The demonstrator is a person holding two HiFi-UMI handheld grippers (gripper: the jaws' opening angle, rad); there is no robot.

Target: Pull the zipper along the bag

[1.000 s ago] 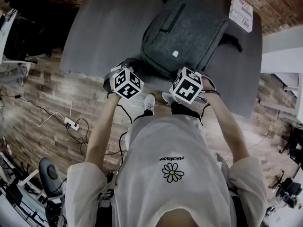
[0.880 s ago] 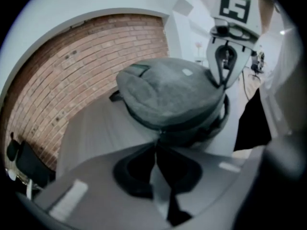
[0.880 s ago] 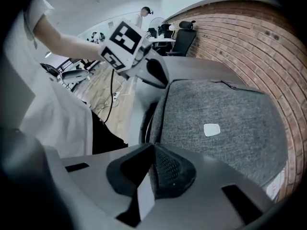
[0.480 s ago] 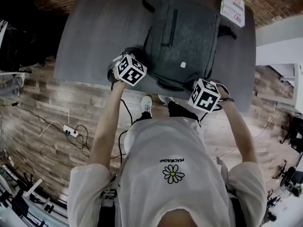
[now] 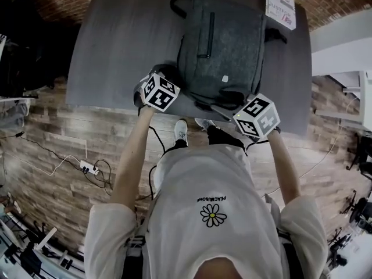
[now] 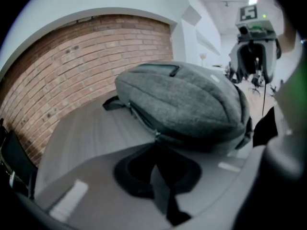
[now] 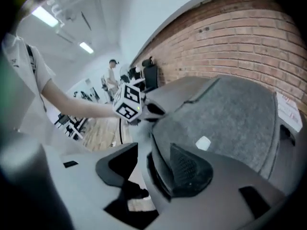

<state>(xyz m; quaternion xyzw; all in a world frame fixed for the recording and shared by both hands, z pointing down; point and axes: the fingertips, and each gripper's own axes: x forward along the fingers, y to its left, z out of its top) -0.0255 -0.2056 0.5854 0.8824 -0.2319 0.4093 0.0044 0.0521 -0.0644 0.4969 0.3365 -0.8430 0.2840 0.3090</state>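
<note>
A grey felt backpack (image 5: 224, 45) lies flat on the dark table (image 5: 128, 39). My left gripper (image 5: 164, 81) is at the bag's near left corner. In the left gripper view it (image 6: 157, 174) is shut on a thin pull tab, and the small metal zipper slider (image 6: 156, 134) sits just off its tips on the seam. At the near right corner is my right gripper (image 5: 245, 106). Its jaws (image 7: 153, 169) have just been opening and stand open. The bag's dark zipper edge (image 7: 154, 176) runs between the pads, with the ribbed pad (image 7: 192, 169) beside the bag (image 7: 230, 114).
A white printed card (image 5: 281, 7) lies on the table's far right corner. Both grippers work at the table's near edge, with wooden floor below it. A power strip (image 5: 88, 168) and cables lie on the floor to the left. A brick wall (image 6: 72, 66) stands behind the table.
The right gripper has gone from the middle of the bag's near edge to its right corner, and its cube has rolled. The left gripper has shifted a little farther along the bag's left corner.
</note>
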